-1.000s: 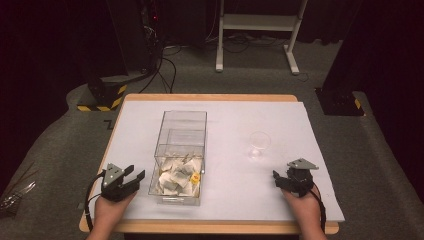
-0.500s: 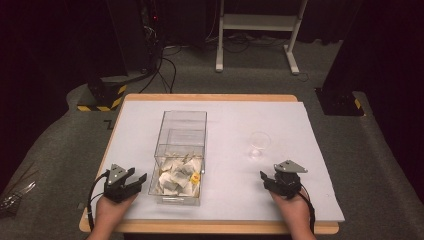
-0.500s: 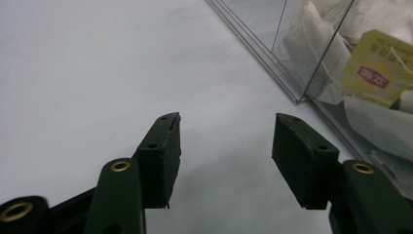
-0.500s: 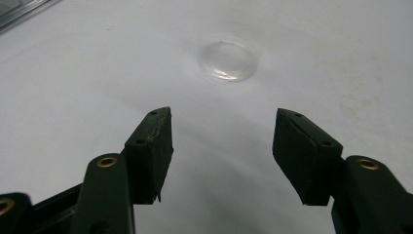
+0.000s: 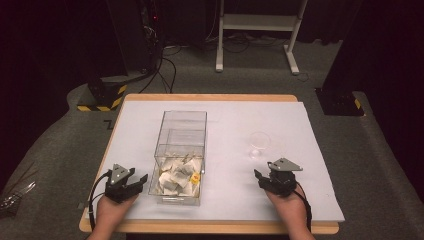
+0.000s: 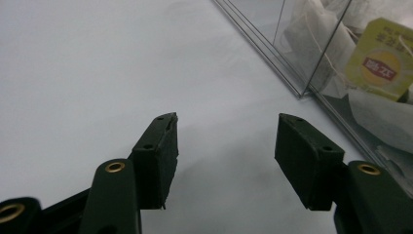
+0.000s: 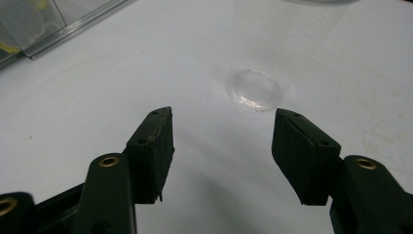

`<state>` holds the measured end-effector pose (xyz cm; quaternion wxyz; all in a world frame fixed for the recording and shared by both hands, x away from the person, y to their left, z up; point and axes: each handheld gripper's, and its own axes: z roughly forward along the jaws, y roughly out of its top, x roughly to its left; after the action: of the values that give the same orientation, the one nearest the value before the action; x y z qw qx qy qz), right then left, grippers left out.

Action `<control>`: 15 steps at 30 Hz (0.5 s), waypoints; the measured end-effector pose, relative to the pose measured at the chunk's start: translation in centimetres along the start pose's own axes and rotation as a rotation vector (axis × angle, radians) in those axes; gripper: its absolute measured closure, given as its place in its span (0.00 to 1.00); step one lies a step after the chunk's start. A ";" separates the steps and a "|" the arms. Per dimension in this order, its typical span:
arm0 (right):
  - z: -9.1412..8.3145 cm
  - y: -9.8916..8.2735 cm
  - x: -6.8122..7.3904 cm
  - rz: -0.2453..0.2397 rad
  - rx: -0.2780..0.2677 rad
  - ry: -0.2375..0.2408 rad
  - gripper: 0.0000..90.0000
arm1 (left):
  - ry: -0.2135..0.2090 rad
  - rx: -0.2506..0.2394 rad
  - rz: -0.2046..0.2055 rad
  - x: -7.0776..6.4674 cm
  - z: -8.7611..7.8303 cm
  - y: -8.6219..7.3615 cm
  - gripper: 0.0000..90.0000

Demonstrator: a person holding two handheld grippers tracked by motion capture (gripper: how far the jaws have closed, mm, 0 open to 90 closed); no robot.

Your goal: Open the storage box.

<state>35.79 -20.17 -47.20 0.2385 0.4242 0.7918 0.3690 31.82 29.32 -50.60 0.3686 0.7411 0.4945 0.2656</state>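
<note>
Left gripper [image 5: 131, 183] sits low over the white table cover [image 5: 235, 125] at the near left, just beside the clear plastic box [image 5: 182, 150]. Its jaws stand apart with nothing between them; they have just been opening. Left gripper view: the left gripper [image 6: 226, 131] points at bare white cover, box wall close on its right, not touching. Left hand [image 5: 111, 214] holds it from the bottom edge.

Right gripper [image 5: 265, 179] is at the near right, just short of the clear plastic cup [image 5: 259, 144]. Jaws apart, nothing between them; they have just been closing a bit. Right gripper view: the right gripper [image 7: 221, 127] faces the cup [image 7: 255, 89], whose round base sits on the cover just beyond the fingertips and slightly to the right, not touching. Right hand [image 5: 289, 210] holds it, black cable trailing down the wrist.

Box stands lengthwise between the two grippers, left of table centre, open top. Tea bags [image 5: 177, 176] are piled in its near half; far half looks bare. One yellow tag [image 5: 196, 178] shows among them, and again through the box wall in the left gripper view [image 6: 384, 61], lettering too blurred to read.

Cup stands upright, well apart from the box, to its right.

Wooden table edge [image 5: 210, 227] shows along the near side.
</note>
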 end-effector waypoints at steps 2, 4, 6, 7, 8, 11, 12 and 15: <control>-0.1 0.3 0.2 -0.003 -0.013 0.006 0.45 | -0.001 0.007 -0.002 0.0 0.1 0.0 0.46; -0.1 0.6 0.5 -0.003 -0.020 0.013 0.44 | -0.004 0.006 -0.006 0.1 0.1 0.0 0.46; 0.1 0.8 0.9 -0.011 -0.021 0.019 0.44 | -0.010 -0.001 -0.010 0.1 0.0 0.0 0.47; 0.1 1.0 1.1 -0.017 -0.026 0.023 0.44 | -0.012 -0.003 -0.009 0.1 0.0 0.0 0.47; 0.2 1.1 1.4 -0.020 -0.029 0.029 0.44 | -0.012 -0.003 -0.009 0.1 0.0 0.0 0.47; 0.3 1.5 2.1 -0.030 -0.041 0.039 0.43 | -0.014 0.004 -0.001 0.1 0.1 0.0 0.47; 0.3 1.7 2.2 -0.031 -0.050 0.046 0.43 | -0.014 0.000 -0.003 0.1 0.0 0.0 0.47; 0.3 2.0 2.8 -0.036 -0.061 0.053 0.41 | -0.014 -0.006 -0.011 0.1 0.0 0.0 0.47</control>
<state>35.51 -16.95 -45.96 0.2368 0.3922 0.7939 0.3998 31.84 29.45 -50.59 0.3755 0.7390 0.4952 0.2600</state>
